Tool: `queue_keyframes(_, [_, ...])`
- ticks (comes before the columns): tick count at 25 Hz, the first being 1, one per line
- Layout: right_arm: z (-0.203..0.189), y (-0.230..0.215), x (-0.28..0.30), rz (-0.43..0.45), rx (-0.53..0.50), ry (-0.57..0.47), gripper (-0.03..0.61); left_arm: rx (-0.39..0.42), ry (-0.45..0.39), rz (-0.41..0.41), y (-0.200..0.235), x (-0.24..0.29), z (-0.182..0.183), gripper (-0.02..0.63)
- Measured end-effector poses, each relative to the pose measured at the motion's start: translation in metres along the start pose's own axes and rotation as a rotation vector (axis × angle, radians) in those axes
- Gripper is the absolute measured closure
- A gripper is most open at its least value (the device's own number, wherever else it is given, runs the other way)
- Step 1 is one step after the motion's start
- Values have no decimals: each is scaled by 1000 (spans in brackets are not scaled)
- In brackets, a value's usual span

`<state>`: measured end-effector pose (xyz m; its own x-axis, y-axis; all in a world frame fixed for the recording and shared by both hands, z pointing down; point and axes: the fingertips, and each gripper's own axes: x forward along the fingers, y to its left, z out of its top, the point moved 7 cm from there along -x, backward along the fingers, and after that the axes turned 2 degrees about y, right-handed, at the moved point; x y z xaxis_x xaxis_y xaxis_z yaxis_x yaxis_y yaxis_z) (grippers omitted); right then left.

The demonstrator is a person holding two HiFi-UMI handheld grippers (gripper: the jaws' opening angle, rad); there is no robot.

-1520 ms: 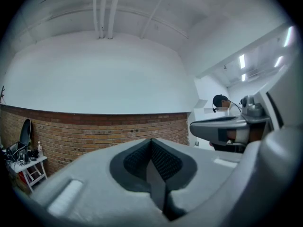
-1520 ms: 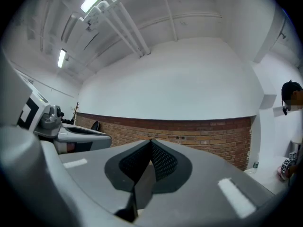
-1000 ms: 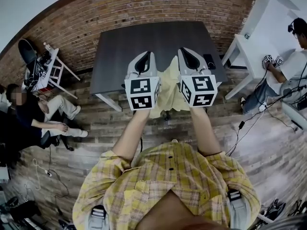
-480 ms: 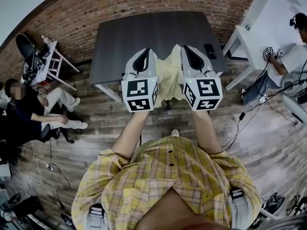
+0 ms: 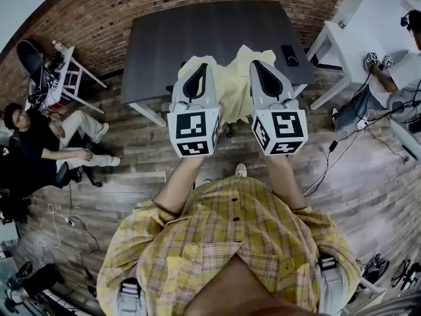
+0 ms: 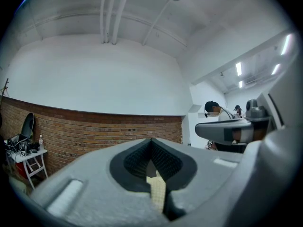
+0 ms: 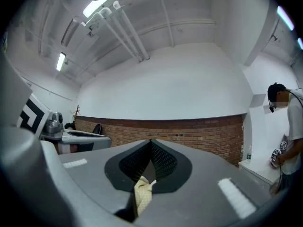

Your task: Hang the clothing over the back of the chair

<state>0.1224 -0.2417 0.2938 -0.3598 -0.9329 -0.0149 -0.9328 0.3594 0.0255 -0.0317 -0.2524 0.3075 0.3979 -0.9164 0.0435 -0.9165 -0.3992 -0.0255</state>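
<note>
The person holds both grippers out level in front of the body, side by side. The left gripper has its jaws fully together on a narrow strip of the pale yellow clothing, and the left gripper view shows that strip pinched low in the gap between the ribbed pads. The right gripper is closed in the same way on a bunched fold of the same fabric. The garment is stretched between the two grips and hangs down from them, at the near edge of the dark counter. It is not yet laid over anything.

The chair cannot be clearly made out. The cloth and the grippers cover the place where its back would be, and this is probably the main risk. If the person lowers the garment without seeing the chair back, it could land in front of the back or behind it rather than across it.

Both grips take only a thin edge of fabric, so a tug or a snag on the counter's corner could pull the cloth out of one pair of jaws. The garment would then swing down to the wooden floor.

If one side is released before the other, or more cloth hangs on one side of the back, the weight will likely drag the garment off the chair.
</note>
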Motion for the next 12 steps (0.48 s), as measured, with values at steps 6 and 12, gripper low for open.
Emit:
queue_keyframes(6, [-7, 6, -10, 0, 7, 1, 583, -17, -3, -14, -9, -9, -7, 612])
queue_keyframes(12, [-17, 14, -16, 1, -3, -4, 583, -11, 15, -27, -16, -13, -20, 612])
